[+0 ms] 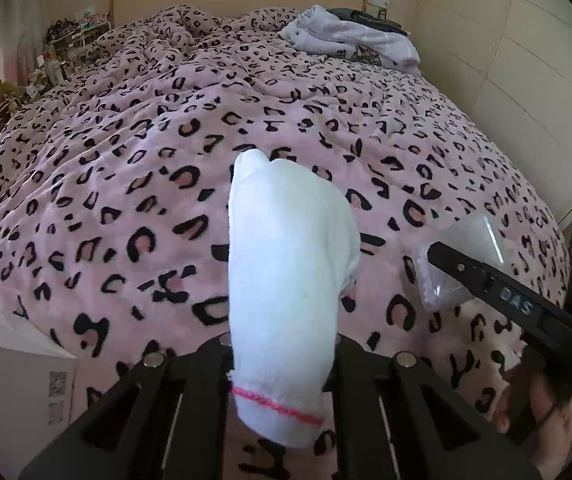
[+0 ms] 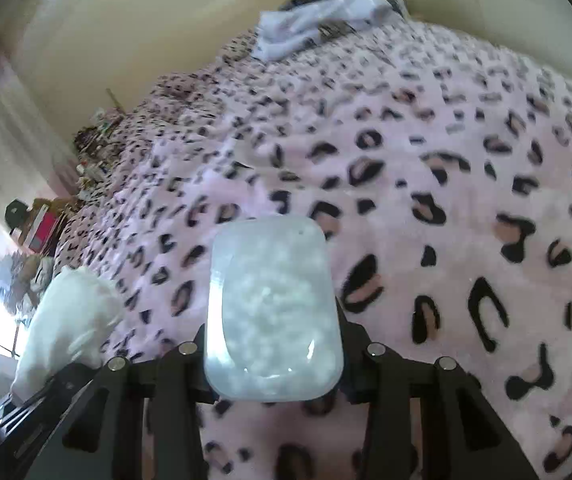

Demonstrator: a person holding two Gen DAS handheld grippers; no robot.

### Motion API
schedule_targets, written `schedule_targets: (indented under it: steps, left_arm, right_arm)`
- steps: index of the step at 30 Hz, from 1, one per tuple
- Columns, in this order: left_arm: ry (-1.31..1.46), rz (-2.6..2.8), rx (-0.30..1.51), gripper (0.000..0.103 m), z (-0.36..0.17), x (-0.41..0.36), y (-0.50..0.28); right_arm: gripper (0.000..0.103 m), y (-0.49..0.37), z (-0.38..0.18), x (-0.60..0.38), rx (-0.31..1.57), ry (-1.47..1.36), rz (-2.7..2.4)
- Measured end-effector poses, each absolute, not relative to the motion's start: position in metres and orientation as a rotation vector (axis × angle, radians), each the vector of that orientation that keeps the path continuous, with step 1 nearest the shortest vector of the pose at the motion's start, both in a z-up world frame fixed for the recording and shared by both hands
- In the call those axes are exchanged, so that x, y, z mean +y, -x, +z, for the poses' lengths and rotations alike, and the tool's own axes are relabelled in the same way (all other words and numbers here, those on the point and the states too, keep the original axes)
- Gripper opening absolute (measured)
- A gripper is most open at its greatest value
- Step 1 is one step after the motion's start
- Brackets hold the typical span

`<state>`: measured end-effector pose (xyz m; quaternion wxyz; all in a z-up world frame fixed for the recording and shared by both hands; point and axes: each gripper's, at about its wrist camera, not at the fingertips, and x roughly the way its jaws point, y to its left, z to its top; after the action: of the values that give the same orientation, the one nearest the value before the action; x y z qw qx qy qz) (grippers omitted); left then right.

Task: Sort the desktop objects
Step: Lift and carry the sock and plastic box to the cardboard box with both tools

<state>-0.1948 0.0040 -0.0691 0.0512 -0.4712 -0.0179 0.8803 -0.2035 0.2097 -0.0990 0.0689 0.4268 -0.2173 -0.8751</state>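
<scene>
Left gripper clamps sock; right gripper clamps pouch.

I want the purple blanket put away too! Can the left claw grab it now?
Probably not. The left claw is shut on the white sock, and the purple blanket lies at the bed's far end.
</scene>
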Motion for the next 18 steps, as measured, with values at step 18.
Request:
schedule_targets:
  steps: [18]
  left_arm:
    - [1.367, 2.803, -0.104, 0.01, 0.041, -0.043, 0.093]
  right_arm:
    - [0.042, 0.093, 0.033, 0.138, -0.461, -1.077, -2.617]
